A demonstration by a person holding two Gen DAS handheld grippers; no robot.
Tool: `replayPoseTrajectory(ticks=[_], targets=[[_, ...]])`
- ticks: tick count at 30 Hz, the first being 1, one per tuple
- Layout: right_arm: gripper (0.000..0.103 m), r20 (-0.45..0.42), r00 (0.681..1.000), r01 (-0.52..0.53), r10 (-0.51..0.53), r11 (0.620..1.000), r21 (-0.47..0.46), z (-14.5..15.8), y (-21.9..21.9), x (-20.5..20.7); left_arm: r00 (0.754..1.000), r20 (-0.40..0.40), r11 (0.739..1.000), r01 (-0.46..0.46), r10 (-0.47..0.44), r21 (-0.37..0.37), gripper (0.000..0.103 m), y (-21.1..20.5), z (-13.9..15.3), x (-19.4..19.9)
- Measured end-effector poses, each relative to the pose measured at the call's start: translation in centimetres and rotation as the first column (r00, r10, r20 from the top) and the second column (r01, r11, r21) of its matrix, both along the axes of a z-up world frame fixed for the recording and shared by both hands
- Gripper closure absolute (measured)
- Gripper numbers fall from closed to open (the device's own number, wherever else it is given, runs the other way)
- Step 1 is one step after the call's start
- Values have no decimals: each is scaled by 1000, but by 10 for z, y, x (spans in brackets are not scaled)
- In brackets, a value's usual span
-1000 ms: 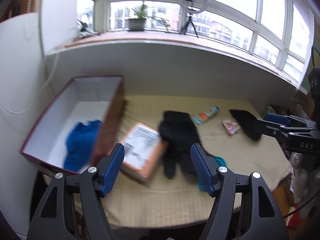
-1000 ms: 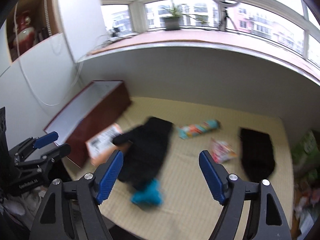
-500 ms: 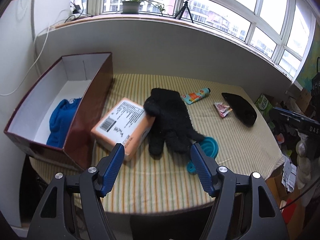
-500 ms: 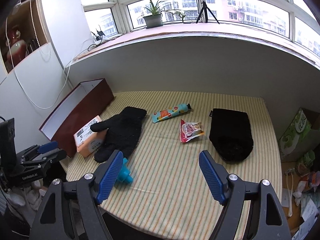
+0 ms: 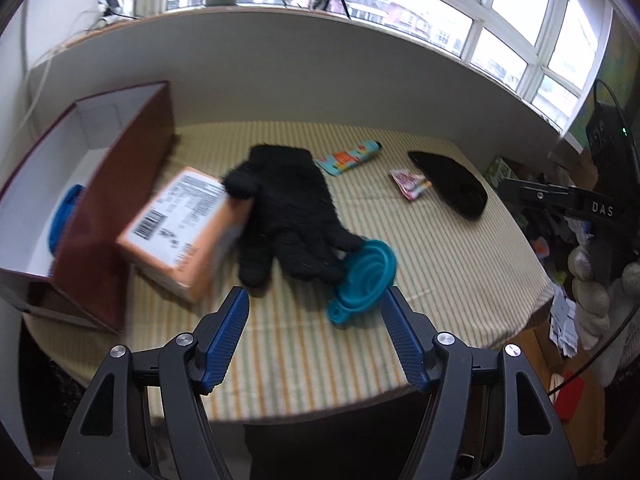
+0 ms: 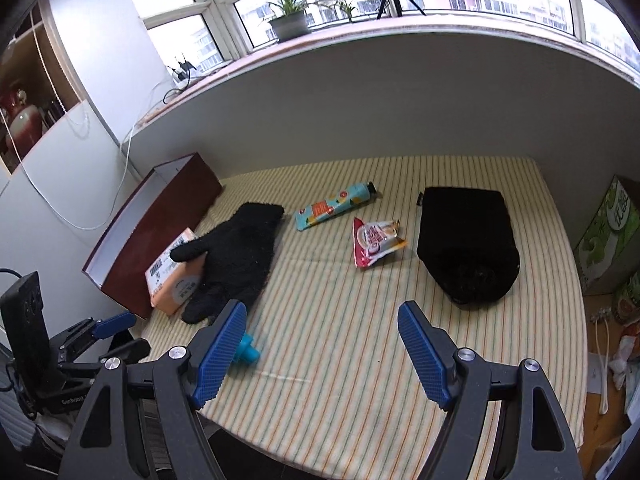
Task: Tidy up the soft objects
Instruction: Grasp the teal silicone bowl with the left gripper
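A black fuzzy glove (image 5: 286,216) (image 6: 236,256) lies on the striped table, its thumb resting over an orange carton (image 5: 182,232) (image 6: 172,280). A black cloth pouch (image 5: 452,186) (image 6: 466,244) lies flat at the right. A dark red box (image 5: 132,184) (image 6: 160,220) with a white inside stands at the left and holds a blue cloth (image 5: 64,216). My left gripper (image 5: 316,332) hovers open above the near table edge, short of the glove's fingers. My right gripper (image 6: 322,348) also hangs open over bare tablecloth, the pouch beyond its right finger.
A teal collapsible funnel (image 5: 364,276) (image 6: 244,354) lies by the glove's fingers. A printed tube (image 5: 348,158) (image 6: 334,208) and a snack packet (image 5: 410,184) (image 6: 374,240) lie mid-table. A green carton (image 6: 606,240) stands off the right edge. A grey wall and window sill rise behind.
Both grippers have sunk and tipped down toward the table, so the glove, funnel and pouch appear larger and nearer. Their jaws stay equally wide. Nothing on the table moved.
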State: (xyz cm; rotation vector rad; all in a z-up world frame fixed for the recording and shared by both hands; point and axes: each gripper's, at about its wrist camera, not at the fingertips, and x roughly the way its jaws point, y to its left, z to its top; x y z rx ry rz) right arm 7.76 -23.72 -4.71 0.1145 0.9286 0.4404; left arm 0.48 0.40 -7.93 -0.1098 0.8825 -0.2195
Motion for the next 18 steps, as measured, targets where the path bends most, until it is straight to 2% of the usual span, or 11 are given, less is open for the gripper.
replayPoseTrajectory(ticks=[4,8,13,18], targets=[[29,-14,1000,13,-13,1000,-1,-6,-9,10,999,1,999,48,-48,13,35,-16,-2,4],[34,-20,1000,19,-20,1000,-13,-9,-16,25,996,9,996,88,-88,20,38,-30,-3,5],[38,-61,998,-14,14,1000,-8,-18,-9,55,992,-4,992,122,-122,37,54,-41,-11,12],[42,-102,994,-34,31,999,-24,-30,2,85,988,-36,988,150,-148,34,64,-47,-20,22]])
